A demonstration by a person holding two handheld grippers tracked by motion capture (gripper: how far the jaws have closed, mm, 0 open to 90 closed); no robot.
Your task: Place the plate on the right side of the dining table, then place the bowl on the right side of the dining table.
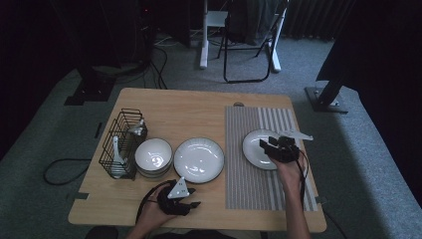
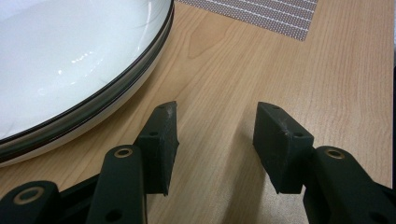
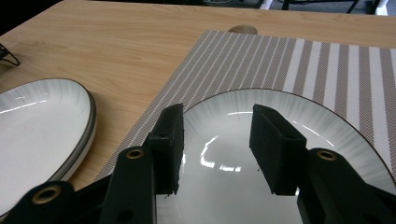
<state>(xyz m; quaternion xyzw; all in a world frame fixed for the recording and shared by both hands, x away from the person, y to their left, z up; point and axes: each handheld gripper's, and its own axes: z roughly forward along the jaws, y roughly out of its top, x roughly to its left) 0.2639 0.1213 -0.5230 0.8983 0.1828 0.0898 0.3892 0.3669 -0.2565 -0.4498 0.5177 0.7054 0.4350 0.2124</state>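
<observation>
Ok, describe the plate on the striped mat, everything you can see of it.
The plate is round, white and glossy, with a thin dark rim and faint ribbing toward its edge; it looks ceramic. It lies flat and empty on the left half of the striped mat. The right gripper is over it, jaws open; whether they touch it is unclear.

Two plates: one (image 1: 199,159) on the bare table (image 1: 164,107) at centre, one (image 1: 256,148) on the mat (image 1: 259,184) at about 3 o'clock from it. One stack of bowls (image 1: 154,157) sits at 9 o'clock of the centre plate; how many are in the stack cannot be told. One wire rack (image 1: 123,143) stands further toward 9 o'clock, with two pale utensils (image 1: 116,154) in it. One striped mat. Two grippers: left (image 1: 194,203) at 6 o'clock, right (image 1: 265,143) at 3 o'clock.
</observation>
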